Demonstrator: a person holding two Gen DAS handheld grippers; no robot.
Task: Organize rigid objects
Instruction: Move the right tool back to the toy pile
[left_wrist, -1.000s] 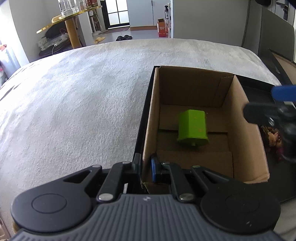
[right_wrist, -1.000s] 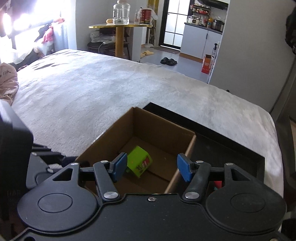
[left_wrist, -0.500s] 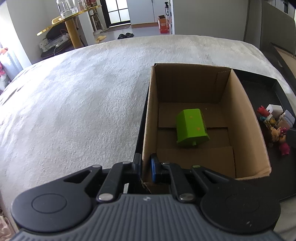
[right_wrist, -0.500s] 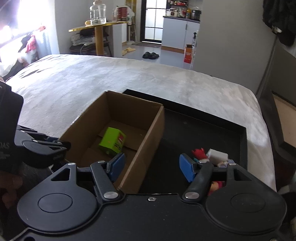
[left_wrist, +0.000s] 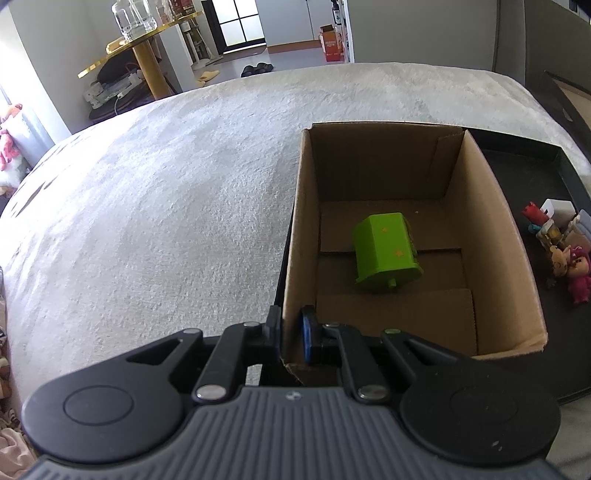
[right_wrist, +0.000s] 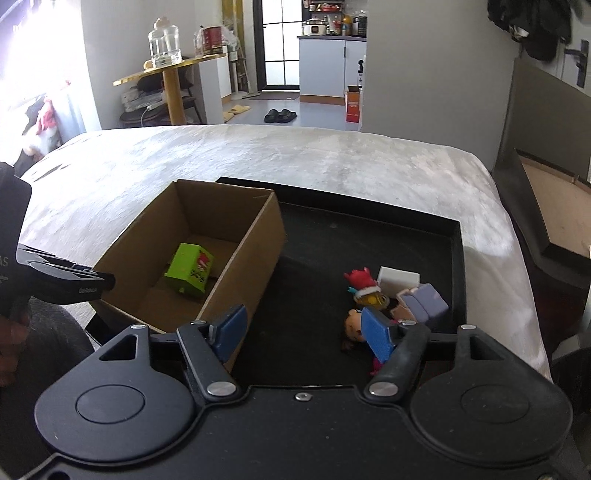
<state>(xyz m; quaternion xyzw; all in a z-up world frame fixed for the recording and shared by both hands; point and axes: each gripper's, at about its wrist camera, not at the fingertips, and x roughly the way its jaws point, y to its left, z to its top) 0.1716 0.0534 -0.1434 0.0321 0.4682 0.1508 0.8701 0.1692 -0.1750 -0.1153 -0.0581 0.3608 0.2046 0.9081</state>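
Observation:
A brown cardboard box (left_wrist: 491, 229) (right_wrist: 258, 251) stands on the left part of a black tray (right_wrist: 369, 229) (left_wrist: 546, 177). A green toy block (left_wrist: 386, 253) (right_wrist: 189, 269) lies inside the box. Several small toys (right_wrist: 391, 299) (left_wrist: 561, 247) sit in a cluster on the tray's right side. My left gripper (left_wrist: 291, 330) is shut on the box's near left wall at the corner. My right gripper (right_wrist: 301, 328) is open and empty, above the tray's near edge, between the box and the toys.
The tray lies on a grey plush bed cover (left_wrist: 166, 192). A dark frame or headboard (right_wrist: 546, 206) stands to the right of the bed. A gold side table with glass jars (right_wrist: 166, 66) is far back.
My right gripper has swung right, from over the box to over the tray near the small toys. My left gripper keeps its hold on the box wall.

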